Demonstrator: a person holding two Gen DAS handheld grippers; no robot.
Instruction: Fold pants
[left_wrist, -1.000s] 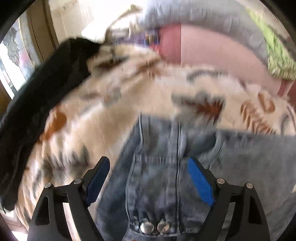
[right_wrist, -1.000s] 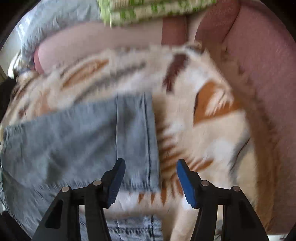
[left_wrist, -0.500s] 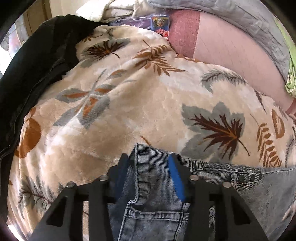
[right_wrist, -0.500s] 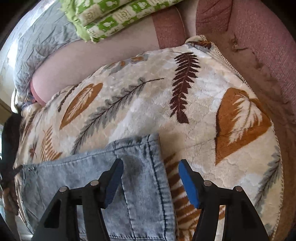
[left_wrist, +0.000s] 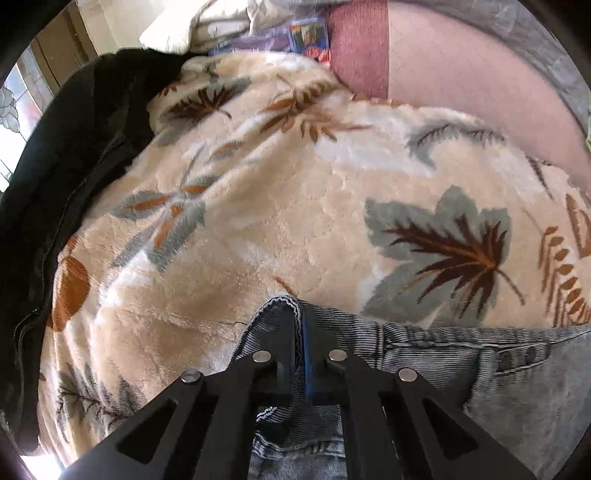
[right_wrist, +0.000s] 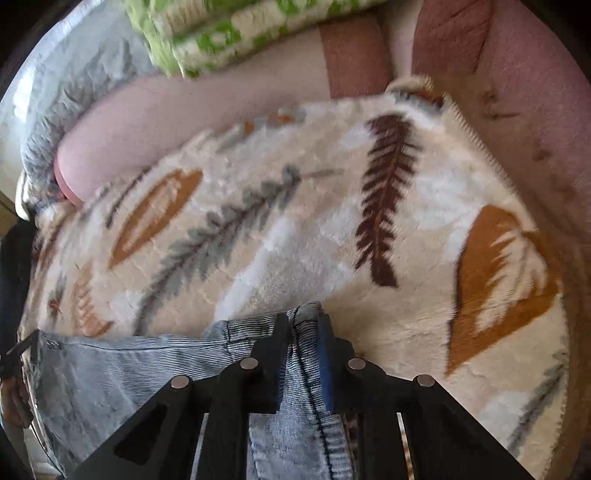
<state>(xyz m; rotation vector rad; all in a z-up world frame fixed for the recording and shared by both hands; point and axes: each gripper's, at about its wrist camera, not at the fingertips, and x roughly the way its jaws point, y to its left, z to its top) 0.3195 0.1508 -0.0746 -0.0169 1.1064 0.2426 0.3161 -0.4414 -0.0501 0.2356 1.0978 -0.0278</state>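
Denim is pinched in both of your claws: the pants (left_wrist: 461, 369) lie on the leaf-print blanket (left_wrist: 295, 221), stretching rightward from your left gripper (left_wrist: 301, 332), which is clamped on a bunched corner at the waistband end; your right gripper (right_wrist: 303, 332) is clamped on a hem edge, the cloth spreading away to its left. Judging by that, you have both grasps secured and the fold itself looks not yet made; carrying one end over the other remains, then any further halving and smoothing. Beyond the blanket, a black jacket (left_wrist: 55, 184) lies left of your left claw; a green patterned cushion (right_wrist: 221, 33) sits ahead of your right.
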